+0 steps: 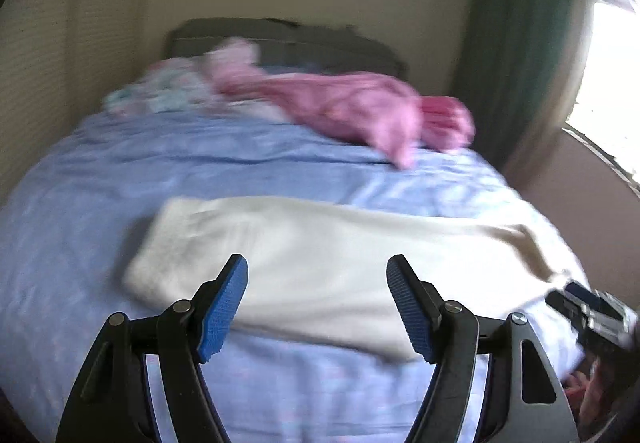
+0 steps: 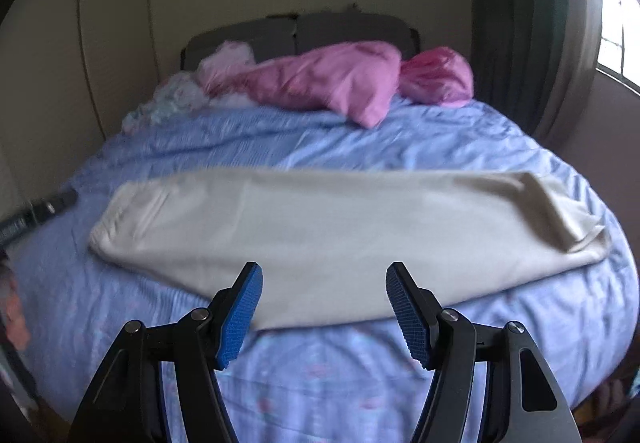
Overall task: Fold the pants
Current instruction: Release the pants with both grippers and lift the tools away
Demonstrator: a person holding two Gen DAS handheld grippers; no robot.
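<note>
While the cream pants (image 2: 320,227) are lying lengthwise-folded, both grippers, left gripper (image 1: 317,307) and right gripper (image 2: 324,307), are being held open, empty, above them; opposite ends should be pinched evenly.

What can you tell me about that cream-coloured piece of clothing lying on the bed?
The cream pants look like soft, thick knit fabric, folded lengthwise into one long band lying flat across the blue bedspread. One end is rounded with stitched seams, the other rumpled. Nothing holds them: both grippers are open above the near edge, apart from the fabric.
</note>
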